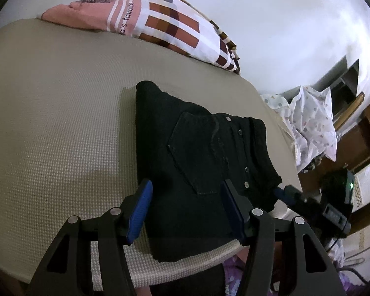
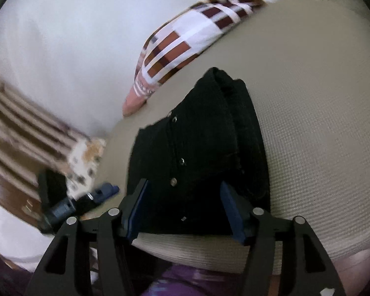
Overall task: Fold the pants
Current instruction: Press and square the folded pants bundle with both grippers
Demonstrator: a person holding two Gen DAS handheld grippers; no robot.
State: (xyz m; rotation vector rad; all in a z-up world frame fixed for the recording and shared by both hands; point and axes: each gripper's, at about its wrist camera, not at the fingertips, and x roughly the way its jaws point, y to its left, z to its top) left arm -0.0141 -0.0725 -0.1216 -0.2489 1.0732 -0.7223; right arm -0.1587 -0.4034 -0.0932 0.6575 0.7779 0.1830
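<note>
**Folded pants lie on the bed ahead of both grippers**

The black pants point(image 1: 199, 162) rest folded on the beige mattress point(image 1: 61, 123), near its front edge. The left gripper point(image 1: 187, 212) hovers over their near end, jaws spread, pinching nothing. The right gripper point(image 2: 182, 212) hangs likewise above the buttoned side, jaws parted and empty.

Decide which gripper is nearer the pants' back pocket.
Left. The left gripper hovers directly before the back pocket; the right gripper sits off the pants' button-side edge.
</note>
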